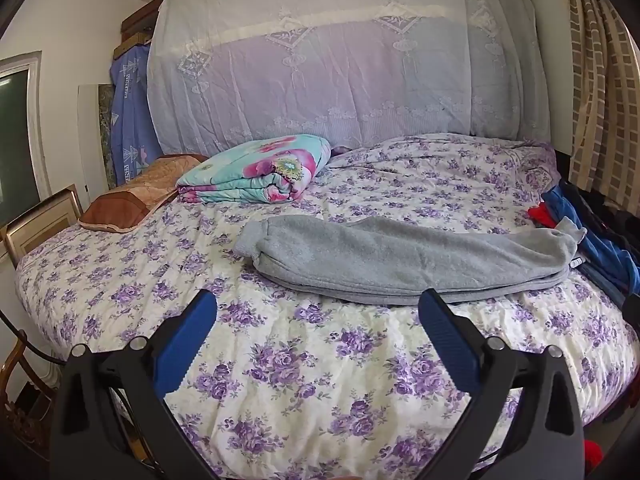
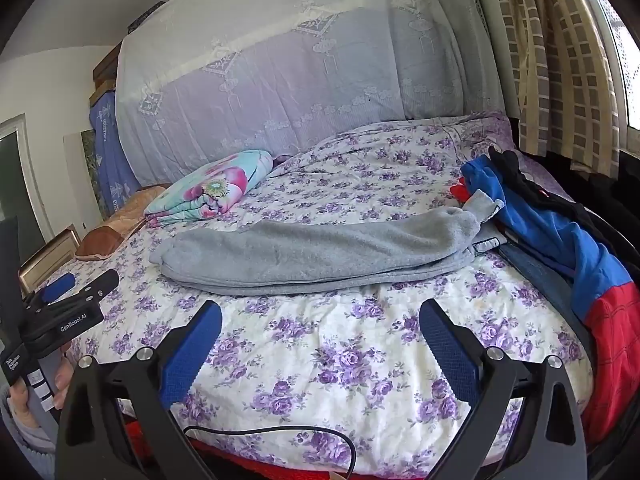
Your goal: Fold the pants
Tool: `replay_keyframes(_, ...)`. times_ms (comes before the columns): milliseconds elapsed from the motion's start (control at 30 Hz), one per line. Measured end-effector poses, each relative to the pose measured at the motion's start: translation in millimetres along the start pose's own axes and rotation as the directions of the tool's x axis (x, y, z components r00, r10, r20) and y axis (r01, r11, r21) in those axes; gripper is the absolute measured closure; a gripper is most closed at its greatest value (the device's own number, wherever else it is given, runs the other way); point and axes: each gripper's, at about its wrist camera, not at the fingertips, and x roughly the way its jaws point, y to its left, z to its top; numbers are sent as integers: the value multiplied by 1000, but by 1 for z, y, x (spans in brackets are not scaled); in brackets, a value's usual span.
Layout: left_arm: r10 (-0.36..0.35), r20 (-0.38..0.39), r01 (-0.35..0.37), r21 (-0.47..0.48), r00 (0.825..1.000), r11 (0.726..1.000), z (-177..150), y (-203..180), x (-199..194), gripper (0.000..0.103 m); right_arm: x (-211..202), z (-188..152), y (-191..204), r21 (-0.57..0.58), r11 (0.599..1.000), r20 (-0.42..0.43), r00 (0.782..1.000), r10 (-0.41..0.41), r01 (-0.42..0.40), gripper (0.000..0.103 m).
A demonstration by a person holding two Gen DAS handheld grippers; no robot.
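Observation:
Grey fleece pants [image 1: 400,258] lie across the flowered bedspread [image 1: 312,360], folded lengthwise with one leg on the other, cuffs at the left and waist at the right. In the right wrist view the same pants [image 2: 320,252] stretch across the middle of the bed. My left gripper [image 1: 318,304] hovers open over the near part of the bed, short of the pants, with nothing between its blue pads. My right gripper [image 2: 320,312] is open too, just in front of the pants' near edge and empty. The left gripper [image 2: 76,284] also shows at the left edge of the right wrist view, held by a hand.
A pile of blue, red and black clothes [image 2: 560,248] lies at the bed's right edge, touching the pants' waist. A folded floral quilt [image 1: 256,172] and a brown pillow [image 1: 144,192] sit at the back left. A white lace cover [image 1: 340,60] hangs behind. A black cable [image 2: 280,432] runs along the near edge.

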Motion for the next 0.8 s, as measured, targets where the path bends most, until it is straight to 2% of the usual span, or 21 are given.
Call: replay_keyframes(800,-1,1,1,1,1000,1000,0,0,0,4,-1,-1,-2,4,1000,3,1000,4,-4,4)
